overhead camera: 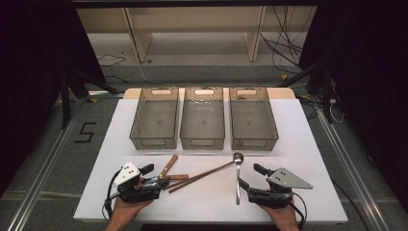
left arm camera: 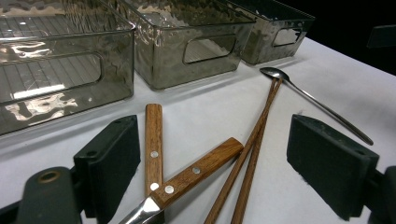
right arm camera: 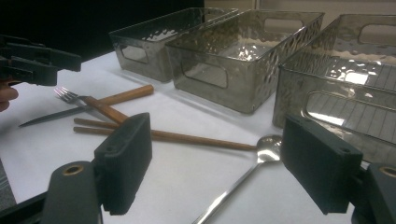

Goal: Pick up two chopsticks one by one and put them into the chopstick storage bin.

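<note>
The left gripper [overhead camera: 153,174] is resting at the near edge of the table [overhead camera: 308,144] with its jaws standing wide apart and nothing between the pads, and the right gripper [overhead camera: 251,177] is doing the same on the other side, also open and empty. The main risk, I think, is coming from the pile in front of the left gripper: the two wooden-handled pieces [left arm camera: 187,175] are crossing each other and the chopsticks [left arm camera: 252,149] are lying just beside them, so a closing jaw is likely catching two things at once or pushing one away. The spoon [right arm camera: 261,156] is thin and shiny and its bowl is touching the chopstick tips, so it may be slipping or dragging them. The cutlery is lying flat on the white surface, near the three empty grey bins [overhead camera: 202,120], between the two grippers.
</note>
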The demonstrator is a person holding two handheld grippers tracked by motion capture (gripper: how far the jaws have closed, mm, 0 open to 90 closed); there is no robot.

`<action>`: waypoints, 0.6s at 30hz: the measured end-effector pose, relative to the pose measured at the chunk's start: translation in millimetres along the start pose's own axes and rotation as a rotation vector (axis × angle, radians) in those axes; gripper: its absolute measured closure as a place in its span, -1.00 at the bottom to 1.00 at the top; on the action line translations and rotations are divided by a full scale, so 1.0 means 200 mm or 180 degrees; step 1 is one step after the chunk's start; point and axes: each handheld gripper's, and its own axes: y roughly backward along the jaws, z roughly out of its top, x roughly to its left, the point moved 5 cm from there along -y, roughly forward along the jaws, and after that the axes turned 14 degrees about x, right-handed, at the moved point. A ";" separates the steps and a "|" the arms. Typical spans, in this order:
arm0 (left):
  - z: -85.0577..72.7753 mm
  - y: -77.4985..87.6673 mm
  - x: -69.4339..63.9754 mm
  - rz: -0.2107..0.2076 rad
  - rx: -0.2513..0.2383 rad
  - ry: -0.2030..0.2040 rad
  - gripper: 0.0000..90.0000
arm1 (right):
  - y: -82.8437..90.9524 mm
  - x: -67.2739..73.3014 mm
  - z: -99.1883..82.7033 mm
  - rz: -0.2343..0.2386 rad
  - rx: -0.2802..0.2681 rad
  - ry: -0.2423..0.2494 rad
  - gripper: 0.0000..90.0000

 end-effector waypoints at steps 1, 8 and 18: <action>0.00 0.00 0.00 0.0003 0.0002 0.0010 -0.62 | 0.00 0.00 0.00 0.0004 0.0000 -0.0001 -0.43; 0.01 0.00 0.00 -0.0029 0.0045 0.0022 -0.62 | 0.00 0.00 0.00 0.0011 0.0000 -0.0017 -0.42; 0.11 -0.03 -0.02 -0.0109 0.0216 -0.0041 -0.62 | -0.01 0.00 0.00 0.0029 0.0019 -0.0015 -0.42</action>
